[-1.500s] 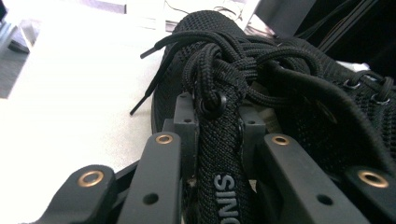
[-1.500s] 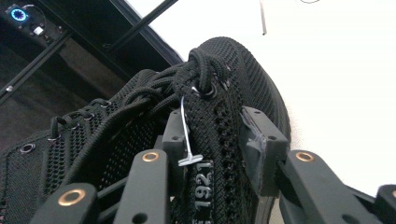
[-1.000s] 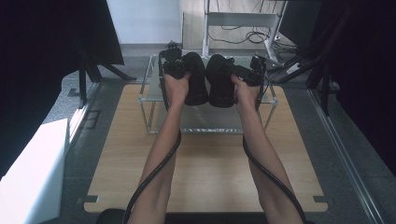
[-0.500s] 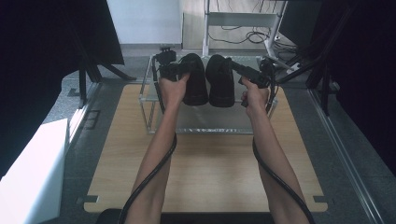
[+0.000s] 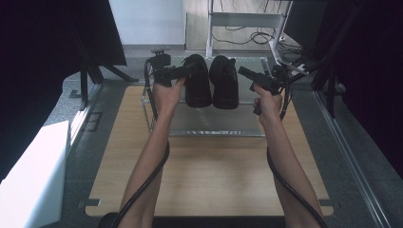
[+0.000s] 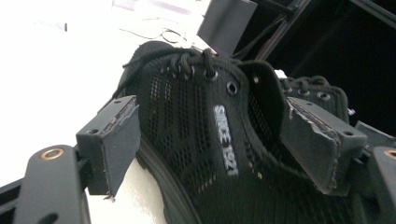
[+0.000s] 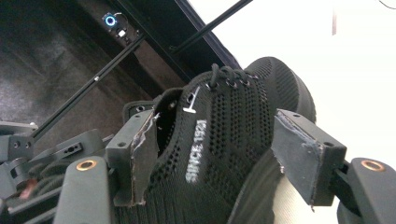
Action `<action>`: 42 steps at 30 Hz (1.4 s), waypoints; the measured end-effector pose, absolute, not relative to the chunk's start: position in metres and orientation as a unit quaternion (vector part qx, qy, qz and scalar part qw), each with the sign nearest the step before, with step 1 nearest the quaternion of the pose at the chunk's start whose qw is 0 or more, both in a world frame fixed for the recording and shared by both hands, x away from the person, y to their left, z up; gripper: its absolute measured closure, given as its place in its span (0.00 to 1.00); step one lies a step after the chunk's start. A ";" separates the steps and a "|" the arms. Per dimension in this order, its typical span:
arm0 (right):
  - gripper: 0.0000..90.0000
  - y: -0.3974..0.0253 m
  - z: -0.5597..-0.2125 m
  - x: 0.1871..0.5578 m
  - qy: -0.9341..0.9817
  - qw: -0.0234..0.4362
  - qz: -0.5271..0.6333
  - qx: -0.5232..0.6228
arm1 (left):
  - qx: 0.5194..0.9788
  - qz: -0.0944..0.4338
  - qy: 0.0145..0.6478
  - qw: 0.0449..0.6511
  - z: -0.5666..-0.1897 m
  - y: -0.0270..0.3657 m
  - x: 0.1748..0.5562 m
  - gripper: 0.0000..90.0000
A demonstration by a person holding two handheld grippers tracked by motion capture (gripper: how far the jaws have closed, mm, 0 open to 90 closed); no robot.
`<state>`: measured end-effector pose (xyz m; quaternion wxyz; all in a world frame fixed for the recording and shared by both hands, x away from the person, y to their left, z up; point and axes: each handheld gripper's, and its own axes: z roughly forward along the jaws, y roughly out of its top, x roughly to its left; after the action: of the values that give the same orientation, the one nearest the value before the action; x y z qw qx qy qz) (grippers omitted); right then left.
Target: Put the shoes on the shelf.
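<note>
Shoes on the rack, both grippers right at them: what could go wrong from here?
1. The left gripper is open astride the left shoe, one pad at the collar. Closing there may pinch only soft mesh, so the shoe could sag or slip.
2. The right gripper straddles the right shoe the same way: same risk.
3. The shoes sit side by side on the clear rack; moving one may nudge the other.
</note>
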<state>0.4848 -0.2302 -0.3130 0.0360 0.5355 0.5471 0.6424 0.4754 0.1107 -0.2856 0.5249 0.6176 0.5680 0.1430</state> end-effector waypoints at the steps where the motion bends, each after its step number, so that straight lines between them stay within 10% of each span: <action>1: 0.35 -0.231 -0.314 0.484 0.548 0.036 0.642 0.535 | 0.617 0.141 0.567 0.527 -0.287 0.112 0.474 0.22; 42: 0.16 -0.236 -0.341 0.417 0.658 0.076 0.601 0.448 | 0.683 0.159 0.475 0.532 -0.336 0.116 0.378 0.00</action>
<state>0.4171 -0.2365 -0.3414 0.0761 0.4481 0.6575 0.6009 0.3778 0.1155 -0.3365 0.5321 0.6825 0.4749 0.1594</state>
